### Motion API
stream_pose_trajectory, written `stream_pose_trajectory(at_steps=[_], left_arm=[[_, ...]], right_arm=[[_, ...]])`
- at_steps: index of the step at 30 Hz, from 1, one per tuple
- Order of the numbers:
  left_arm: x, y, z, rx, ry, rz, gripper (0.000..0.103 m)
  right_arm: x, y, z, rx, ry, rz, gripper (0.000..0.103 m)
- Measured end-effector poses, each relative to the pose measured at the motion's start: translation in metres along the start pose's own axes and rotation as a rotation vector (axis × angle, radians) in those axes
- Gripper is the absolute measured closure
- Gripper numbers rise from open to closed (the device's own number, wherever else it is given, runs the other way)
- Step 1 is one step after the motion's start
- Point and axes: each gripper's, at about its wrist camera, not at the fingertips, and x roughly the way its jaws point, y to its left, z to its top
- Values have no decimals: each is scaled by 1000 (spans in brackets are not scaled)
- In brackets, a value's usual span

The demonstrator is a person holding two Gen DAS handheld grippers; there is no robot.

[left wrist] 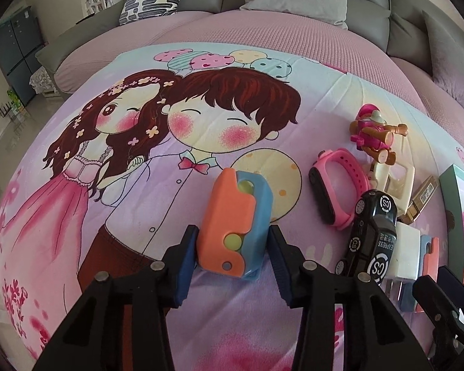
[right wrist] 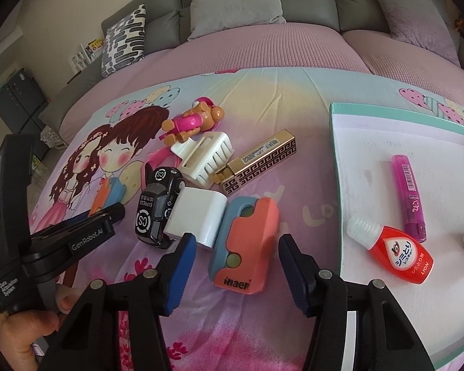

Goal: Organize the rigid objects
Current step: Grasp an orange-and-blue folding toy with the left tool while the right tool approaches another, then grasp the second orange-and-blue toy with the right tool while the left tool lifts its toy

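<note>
- Left gripper (left wrist: 233, 256) is angled down at the bed with its blue pads (left wrist: 187, 266) right up against both sides of an orange-and-blue toy (left wrist: 232, 219). Looks clamped on it, toy sitting on the cartoon blanket (left wrist: 133, 185).
- Right gripper (right wrist: 238, 266) has a second orange-and-blue toy (right wrist: 247, 244) between its jaws, the one with lettering on its near end. There's a clear gap between each pad and the toy, so it's straddling, not squeezing.
- Touching that second toy on its left is a white plug block (right wrist: 198, 213), and tight against the block is a black toy car (right wrist: 157, 204) with round CS stickers.
- Behind those: a cream hair claw clip (right wrist: 205, 157), a gold-and-black patterned box (right wrist: 259, 160) lying flat beside it, and a pink-and-brown toy figure (right wrist: 195, 120) further back.
- A pink watch band (left wrist: 337, 191) lies between the left gripper's toy and the car.
- Off to the right sits a white tray with a green rim (right wrist: 337, 154), already holding a red bottle with a white cap (right wrist: 396, 250) and a magenta tube (right wrist: 408, 191) just behind it.
- A hand (right wrist: 24, 337) shows at the bottom left of the right wrist view, under the left gripper's handle.
- Grey sofa cushions (right wrist: 235, 3) run along the back.
</note>
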Motion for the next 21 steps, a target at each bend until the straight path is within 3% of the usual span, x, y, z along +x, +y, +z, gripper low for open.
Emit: stream_pose_trajectory(at_steps=[8,21], left_arm=[[0,1,-3,1,10,2,56],[4,-3,-4,17,14,23,56]], right_arm=[[7,13,-7,-101,62,-67,53],[20,27,-8,-181,18,-180,53]])
